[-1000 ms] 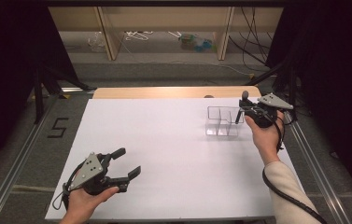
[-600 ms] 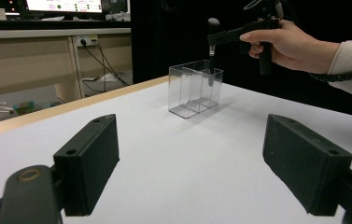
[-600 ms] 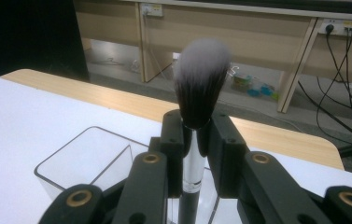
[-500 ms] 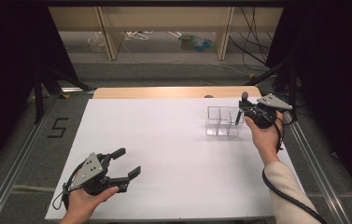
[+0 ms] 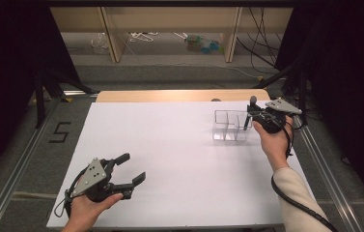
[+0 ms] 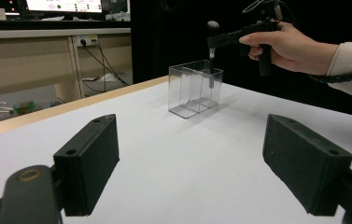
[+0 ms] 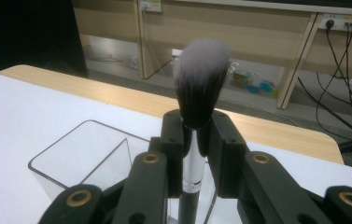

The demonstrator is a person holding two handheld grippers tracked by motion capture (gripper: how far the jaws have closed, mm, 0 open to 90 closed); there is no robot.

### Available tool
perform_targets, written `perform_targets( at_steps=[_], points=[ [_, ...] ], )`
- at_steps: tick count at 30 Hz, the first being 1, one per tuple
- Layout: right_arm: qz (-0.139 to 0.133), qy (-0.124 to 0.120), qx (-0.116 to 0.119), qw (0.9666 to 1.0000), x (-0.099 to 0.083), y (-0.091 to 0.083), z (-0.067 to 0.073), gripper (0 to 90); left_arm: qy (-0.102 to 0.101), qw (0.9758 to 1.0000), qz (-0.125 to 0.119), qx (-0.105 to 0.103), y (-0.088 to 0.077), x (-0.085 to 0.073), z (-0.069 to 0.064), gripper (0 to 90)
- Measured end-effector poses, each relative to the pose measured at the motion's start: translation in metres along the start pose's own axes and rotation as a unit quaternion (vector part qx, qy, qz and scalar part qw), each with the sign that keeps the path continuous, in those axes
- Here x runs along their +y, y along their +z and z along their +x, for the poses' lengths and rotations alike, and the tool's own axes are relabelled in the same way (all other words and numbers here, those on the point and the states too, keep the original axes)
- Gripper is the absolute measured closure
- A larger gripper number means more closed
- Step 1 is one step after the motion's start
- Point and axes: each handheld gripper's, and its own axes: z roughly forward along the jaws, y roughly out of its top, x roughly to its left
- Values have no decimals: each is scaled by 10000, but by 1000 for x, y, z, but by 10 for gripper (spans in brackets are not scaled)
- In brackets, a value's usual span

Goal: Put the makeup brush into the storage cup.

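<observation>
Black "5" point(image 5: 60, 132) on floor | right tool point(image 7: 197, 140) clamps brush point(image 7: 200, 93)

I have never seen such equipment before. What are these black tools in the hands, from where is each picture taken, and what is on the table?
A person sits at a white table and holds a hand-operated gripper in each hand: a tool with two black jaws. There are three cameras. The high view looks down from above the person. The two gripper views come from small cameras riding on the tools, so black jaws rise from the bottom of those pictures.

The left gripper rests near the table's front edge, its jaws open with nothing between them. The right gripper is shut on a makeup brush, held upright with the bristles up and the handle reaching down into a clear plastic organizer that has several compartments. Which compartment the handle enters I cannot tell.
</observation>
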Motion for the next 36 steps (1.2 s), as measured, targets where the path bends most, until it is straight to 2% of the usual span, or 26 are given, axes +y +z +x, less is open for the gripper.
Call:
perform_targets(
  at_steps=[2, 4, 6, 8, 13, 19, 20, 27, 30, 31, 32, 33, 35, 36],
  points=[
    [-4, -3, 18, 10000, 0, 0, 0, 776, -1, 10000, 2, 2, 0, 0, 0, 183],
    [135, 42, 0, 9999, 0, -1, 0, 775, -15, 10000, 3, 1, 0, 0, 0, 183],
    [86, 4, -18, 10000, -1, 0, 0, 776, -103, 9999, 6, 20, 0, -1, -1, 183],
    [88, 33, 20, 10000, -2, 0, -1, 775, -23, 10000, 3, -2, 0, 0, 0, 182],
    [114, 1, -13, 9999, -2, 1, -1, 775, -104, 9999, 3, 20, 0, 0, -1, 183],
    [61, 5, 29, 10000, -4, 3, -2, 775, -52, 10000, 3, 10, 0, 0, 0, 182],
    [154, 1, -5, 9999, -4, 1, -1, 775, -24, 10000, 3, 2, 0, 0, 0, 183],
    [207, 70, -3, 9998, -4, 1, -1, 775, -36, 10000, 5, 6, 0, 0, 0, 183],
    [178, 84, 11, 9998, -5, 1, -1, 772, -8, 10000, 13, 5, 0, 0, 1, 182],
    [84, 42, -6, 10000, -5, 2, -2, 764, -8, 10000, -24, -19, 1, -1, 1, 182],
    [115, 83, 12, 9999, -5, 2, -1, 727, 6, 10000, 24, 10, 0, 0, 1, 182],
    [163, 20, -74, 9998, -5, 1, -2, 654, 2, 10000, -31, -21, 1, -1, 2, 182],
    [117, 144, -164, 9997, -4, 0, -2, 458, 4, 10000, -21, -13, 0, -1, 2, 181],
    [66, 202, -128, 9997, -4, 0, -3, 375, 7, 10000, 28, 17, -1, 0, 2, 180]
  ],
)
